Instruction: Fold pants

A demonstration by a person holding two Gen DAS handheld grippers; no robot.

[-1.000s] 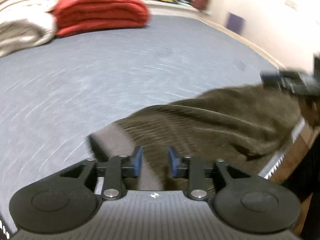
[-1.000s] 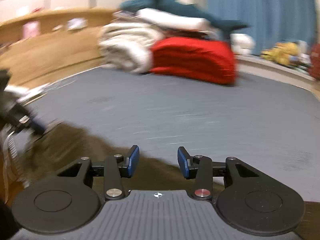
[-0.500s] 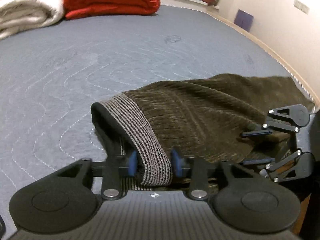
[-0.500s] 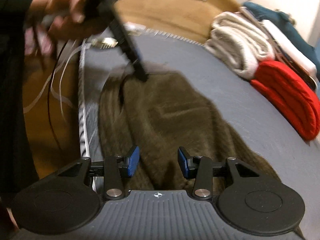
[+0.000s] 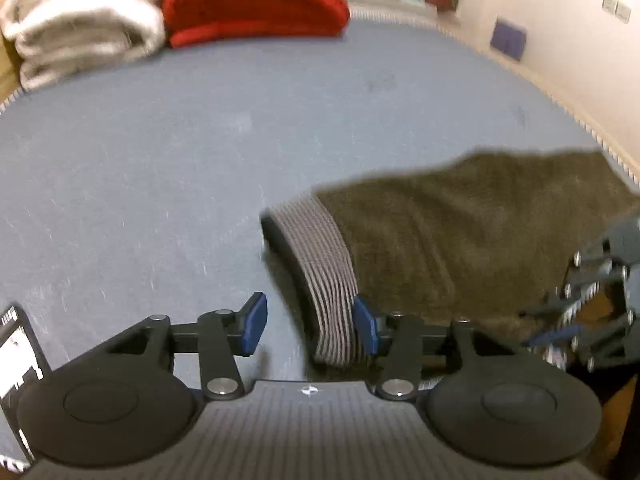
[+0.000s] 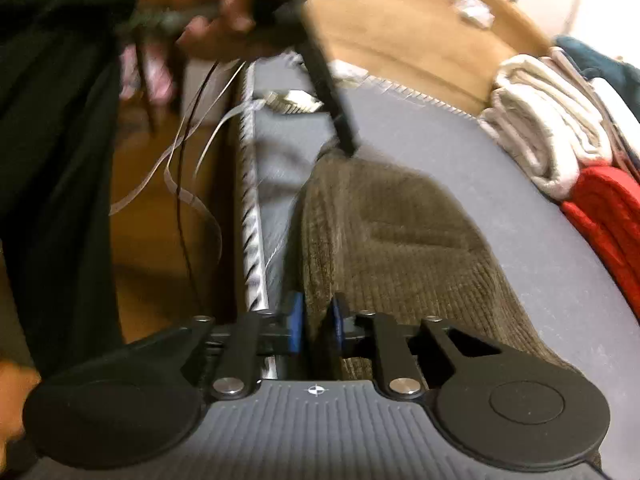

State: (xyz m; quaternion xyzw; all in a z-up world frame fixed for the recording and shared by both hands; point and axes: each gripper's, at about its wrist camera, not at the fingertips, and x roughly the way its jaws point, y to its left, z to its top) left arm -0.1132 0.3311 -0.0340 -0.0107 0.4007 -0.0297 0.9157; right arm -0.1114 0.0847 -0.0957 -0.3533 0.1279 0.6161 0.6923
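lying along the near edge of the grey bed (image 5: pixel 200 168), the brown pants (image 5: pixel 460 240) run lengthwise from left to right, with the striped waistband (image 5: pixel 324 264) at the left end. the left hand-held gripper (image 5: pixel 308 324) is opening, its pads apart, the waistband between them against the right pad. the right hand-held gripper (image 6: pixel 316 328) is closing narrow on a fold of the pants' near edge (image 6: pixel 316 280) at the right end. both hands sit at opposite ends of the long axis.
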